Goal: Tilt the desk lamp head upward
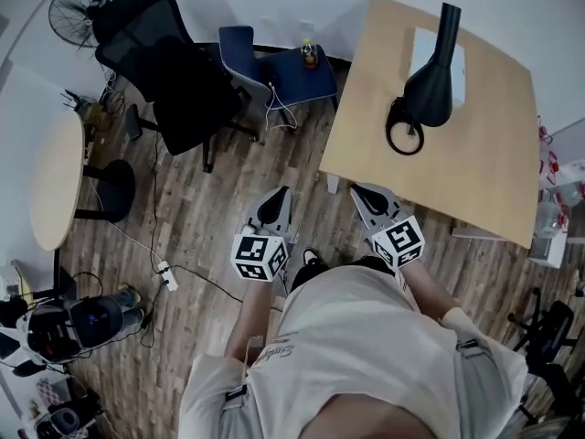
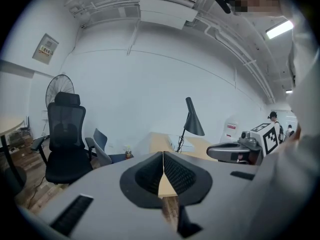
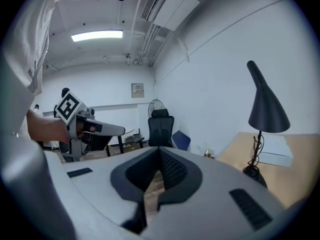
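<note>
A black desk lamp stands on the light wooden table, its cone head angled down over its ring base. The lamp appears far ahead in the left gripper view and closer, at the right, in the right gripper view. My left gripper hangs over the floor short of the table's near corner, shut with nothing in it. Beside it, my right gripper is just off the table's near edge, also shut and empty. Both are well short of the lamp.
A white flat box lies behind the lamp. A black office chair, a blue chair with a small bottle, a fan and a round table stand to the left. A power strip and cables lie on the wood floor.
</note>
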